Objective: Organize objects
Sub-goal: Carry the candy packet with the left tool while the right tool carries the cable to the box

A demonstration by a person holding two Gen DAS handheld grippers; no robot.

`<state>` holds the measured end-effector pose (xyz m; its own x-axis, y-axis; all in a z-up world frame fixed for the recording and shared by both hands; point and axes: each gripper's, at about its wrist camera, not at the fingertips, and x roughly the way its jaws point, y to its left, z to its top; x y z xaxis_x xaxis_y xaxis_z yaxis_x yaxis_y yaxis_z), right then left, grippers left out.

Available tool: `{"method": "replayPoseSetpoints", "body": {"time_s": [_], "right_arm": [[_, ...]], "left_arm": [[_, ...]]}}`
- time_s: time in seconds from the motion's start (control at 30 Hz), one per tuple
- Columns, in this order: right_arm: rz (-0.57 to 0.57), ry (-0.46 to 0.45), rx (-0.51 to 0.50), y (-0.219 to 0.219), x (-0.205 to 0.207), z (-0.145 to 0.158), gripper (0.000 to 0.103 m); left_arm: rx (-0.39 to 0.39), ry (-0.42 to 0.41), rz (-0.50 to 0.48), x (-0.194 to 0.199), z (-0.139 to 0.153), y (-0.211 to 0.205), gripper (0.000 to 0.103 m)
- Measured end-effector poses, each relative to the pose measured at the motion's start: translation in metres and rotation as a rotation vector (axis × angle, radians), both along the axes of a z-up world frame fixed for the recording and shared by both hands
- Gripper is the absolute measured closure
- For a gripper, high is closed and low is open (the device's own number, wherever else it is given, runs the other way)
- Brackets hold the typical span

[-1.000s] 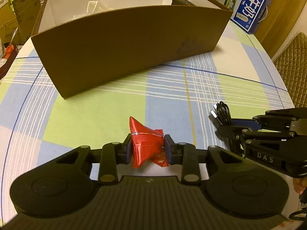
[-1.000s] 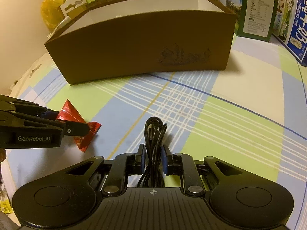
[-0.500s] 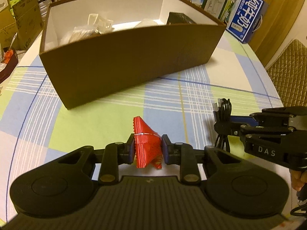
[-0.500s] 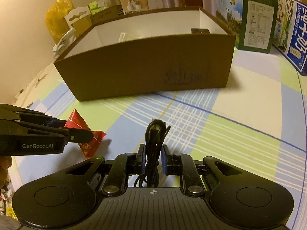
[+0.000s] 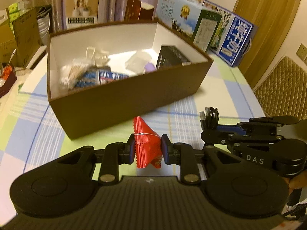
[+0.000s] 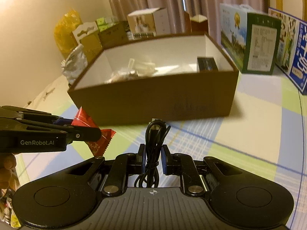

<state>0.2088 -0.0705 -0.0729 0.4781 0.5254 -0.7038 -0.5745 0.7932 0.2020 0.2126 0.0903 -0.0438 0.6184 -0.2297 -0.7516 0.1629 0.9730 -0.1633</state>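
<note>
My left gripper (image 5: 147,146) is shut on a red foil packet (image 5: 145,143), held in the air in front of the brown box (image 5: 122,99). In the right wrist view the same packet (image 6: 92,132) shows at the left, pinched in the left gripper (image 6: 90,132). A coiled black cable (image 6: 154,143) sits between the pads of my right gripper (image 6: 153,160), which is shut on it. That cable (image 5: 210,116) and right gripper (image 5: 209,126) appear at the right of the left wrist view. The box (image 6: 153,99) is open-topped, white inside, and holds several small items.
Milk cartons (image 5: 236,42) and other boxes (image 6: 145,25) stand behind the brown box. A yellow bag (image 6: 64,32) and cartons crowd the far left. A quilted chair back (image 5: 282,88) lies beyond the checked tablecloth (image 6: 239,149). A hand (image 6: 7,168) holds the left gripper.
Both grippers have risen with their loads, off the cloth. The views now look over the box's near wall into its inside.
</note>
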Motion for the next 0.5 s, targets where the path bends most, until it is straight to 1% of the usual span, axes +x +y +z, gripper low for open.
{"method": "replayPoseSetpoints", "body": {"time_s": [0.13, 0.3, 0.5], "right_arm": [[0.013, -0.022, 0.031, 0.002, 0.007, 0.016, 0.090], [0.025, -0.051, 0.080, 0.008, 0.023, 0.038, 0.090], [0.023, -0.087, 0.129, 0.020, 0.051, 0.060, 0.090]], "left_arm": [[-0.027, -0.041, 0.004, 0.007, 0.017, 0.005, 0.081], [-0.019, -0.090, 0.000, 0.020, 0.036, 0.009, 0.081], [0.001, -0.150, 0.009, 0.046, 0.055, 0.016, 0.081]]}}
